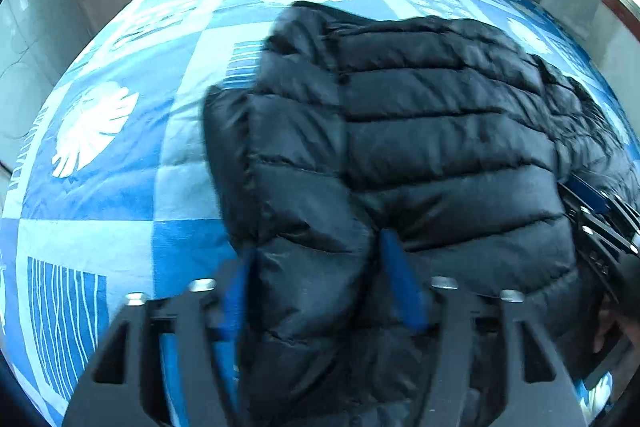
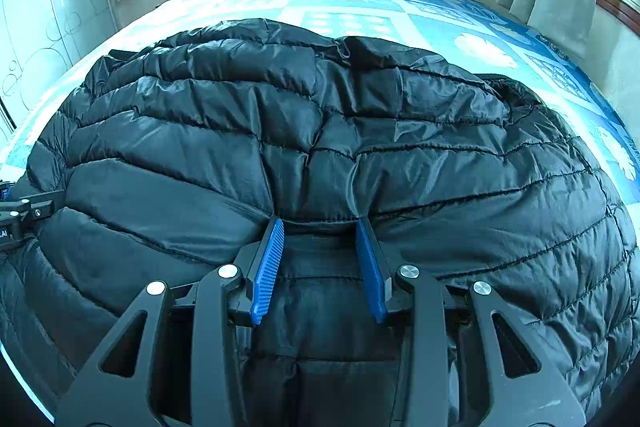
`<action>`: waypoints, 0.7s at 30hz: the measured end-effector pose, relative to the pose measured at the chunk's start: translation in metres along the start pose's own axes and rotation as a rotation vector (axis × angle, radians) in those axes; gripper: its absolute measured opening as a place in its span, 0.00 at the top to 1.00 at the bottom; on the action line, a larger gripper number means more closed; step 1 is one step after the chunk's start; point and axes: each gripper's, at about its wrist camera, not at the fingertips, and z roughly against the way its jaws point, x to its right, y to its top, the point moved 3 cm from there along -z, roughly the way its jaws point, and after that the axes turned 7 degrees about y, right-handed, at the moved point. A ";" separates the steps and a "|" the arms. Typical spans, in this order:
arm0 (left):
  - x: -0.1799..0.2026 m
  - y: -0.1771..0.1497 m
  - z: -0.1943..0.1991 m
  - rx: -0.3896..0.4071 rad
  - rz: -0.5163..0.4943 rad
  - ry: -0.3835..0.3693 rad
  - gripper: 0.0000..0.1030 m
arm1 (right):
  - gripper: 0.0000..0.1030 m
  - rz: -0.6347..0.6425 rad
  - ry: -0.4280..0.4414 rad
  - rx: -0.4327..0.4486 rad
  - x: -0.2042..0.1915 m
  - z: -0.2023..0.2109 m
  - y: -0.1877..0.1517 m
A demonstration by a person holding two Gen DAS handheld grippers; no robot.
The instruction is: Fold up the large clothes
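Your right gripper [image 2: 320,267] pinches a bunched fold of the black quilted puffer jacket [image 2: 320,131] between its blue ribbed pads [image 2: 269,267]. Fabric puckers toward the pinch, so the hold looks firm, but the slick shell could slide out if you pull sharply. Your left gripper [image 1: 320,287] stands spread wide, with a thick padded roll of the jacket [image 1: 400,131] lying between the jaws; I judge the pads are not yet pressing it. If you lift from here, that side likely stays behind and the fold goes crooked. Closing on so thick a roll may also catch only the outer layer, letting the filling bulge free.

The jacket lies on the blue patterned bedspread [image 1: 120,187], directly ahead of and beneath both grippers, with the bulk spreading away from the right one. It is puffy, glossy and stitched in horizontal channels, already doubled at the edge near your left gripper. Its springy loft will probably push any fold open again unless you press it flat.
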 end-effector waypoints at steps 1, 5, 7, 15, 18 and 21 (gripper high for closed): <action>-0.009 0.001 -0.006 -0.017 0.039 0.003 0.14 | 0.64 0.001 -0.001 0.001 0.000 0.000 0.000; -0.029 0.001 -0.023 -0.112 0.181 -0.171 0.13 | 0.64 -0.001 0.000 0.002 0.002 0.001 0.001; -0.022 0.002 -0.020 -0.085 0.127 -0.168 0.20 | 0.64 0.002 -0.004 0.004 0.002 0.001 0.001; -0.004 0.004 0.009 -0.044 0.119 -0.191 0.74 | 0.64 0.013 -0.019 0.007 0.000 0.000 0.005; 0.001 0.011 0.032 -0.013 0.134 -0.171 0.79 | 0.64 0.016 -0.024 0.004 -0.002 -0.002 0.004; 0.005 0.017 0.064 0.047 0.114 -0.147 0.81 | 0.64 0.014 -0.017 0.003 -0.003 -0.003 0.004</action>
